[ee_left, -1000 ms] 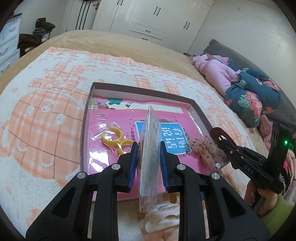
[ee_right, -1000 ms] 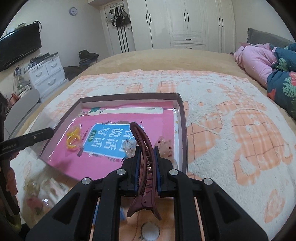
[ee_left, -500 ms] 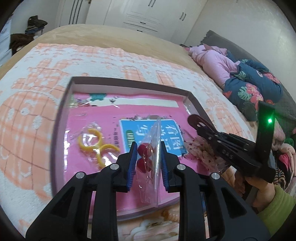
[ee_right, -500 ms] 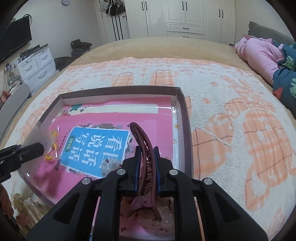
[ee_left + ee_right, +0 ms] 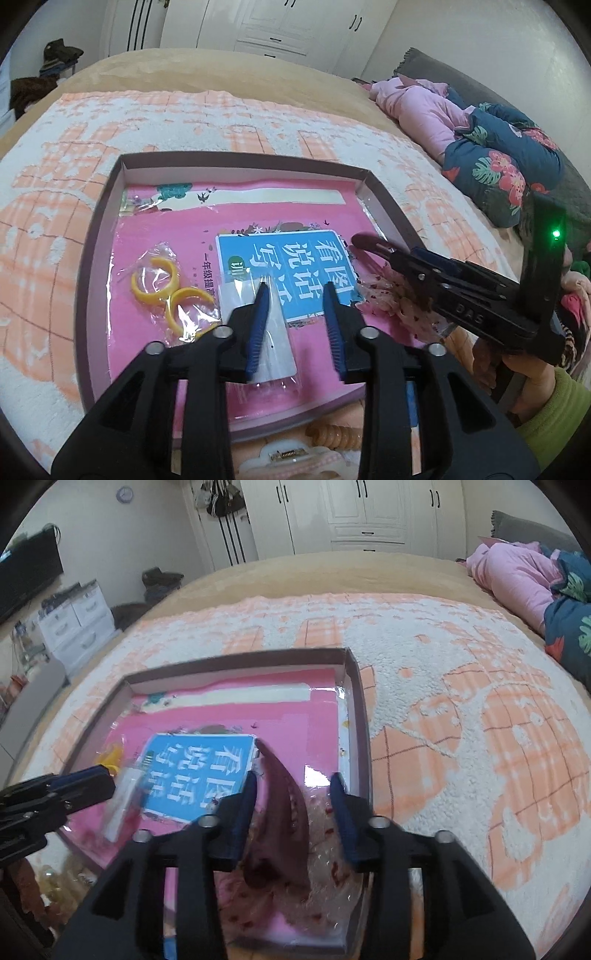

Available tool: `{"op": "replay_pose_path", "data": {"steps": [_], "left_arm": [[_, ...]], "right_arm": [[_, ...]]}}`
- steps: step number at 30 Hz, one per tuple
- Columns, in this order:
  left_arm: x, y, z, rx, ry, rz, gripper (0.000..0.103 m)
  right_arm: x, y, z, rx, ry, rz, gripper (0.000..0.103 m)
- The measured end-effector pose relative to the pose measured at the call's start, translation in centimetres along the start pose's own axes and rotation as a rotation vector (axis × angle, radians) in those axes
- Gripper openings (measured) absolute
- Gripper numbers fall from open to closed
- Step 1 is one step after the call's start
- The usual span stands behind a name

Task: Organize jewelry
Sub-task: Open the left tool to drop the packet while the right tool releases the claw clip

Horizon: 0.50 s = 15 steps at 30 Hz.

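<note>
**Both grippers just let go over the box**

So half a second ago the left gripper (image 5: 295, 295) was pinching a clear packet (image 5: 258, 332) with red bits in it, and the right gripper (image 5: 291, 794) was clamped on the maroon hair claw (image 5: 280, 819). Now both sets of jaws are spread wide with nothing between the pads. The packet lies flat in the shallow box (image 5: 99, 236), just right of the bagged yellow rings (image 5: 166, 291) and overlapping the blue label. The claw sits on a speckled plastic bag (image 5: 332, 867) in the box's near right corner, looking freshly dropped; it's blurry, so I can't swear it's settled.

My read: two more pieces are sorted in. There's still a cream-coloured clip (image 5: 295, 458) outside the box's near edge on the bed, probably next up.
</note>
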State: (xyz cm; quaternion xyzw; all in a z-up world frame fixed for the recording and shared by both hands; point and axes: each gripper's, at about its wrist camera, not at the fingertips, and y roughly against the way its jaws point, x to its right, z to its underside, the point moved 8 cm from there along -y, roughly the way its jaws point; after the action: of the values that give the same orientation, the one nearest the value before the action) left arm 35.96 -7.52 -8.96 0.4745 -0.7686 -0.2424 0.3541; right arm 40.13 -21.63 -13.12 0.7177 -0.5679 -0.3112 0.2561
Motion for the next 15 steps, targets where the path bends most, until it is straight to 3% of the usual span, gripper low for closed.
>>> {"op": "replay_pose_path", "data": {"steps": [3,8,15], "left_arm": [[0.3,0.8,0.1,0.013,-0.002,-0.004,0.029],[0.7,2.6,0.4,0.047,0.004,-0.009,0.042],[0.8,6.0,0.6,0.114,0.021,-0.039,0.078]], "right_arm": [[-0.4,1.7,0.0,0.036,0.016,0.001,0.051],[-0.4,4.6,-0.1,0.096,0.005,0.0,0.074],[0.1,8.5,0.4,0.177,-0.008,0.025,0.087]]}}
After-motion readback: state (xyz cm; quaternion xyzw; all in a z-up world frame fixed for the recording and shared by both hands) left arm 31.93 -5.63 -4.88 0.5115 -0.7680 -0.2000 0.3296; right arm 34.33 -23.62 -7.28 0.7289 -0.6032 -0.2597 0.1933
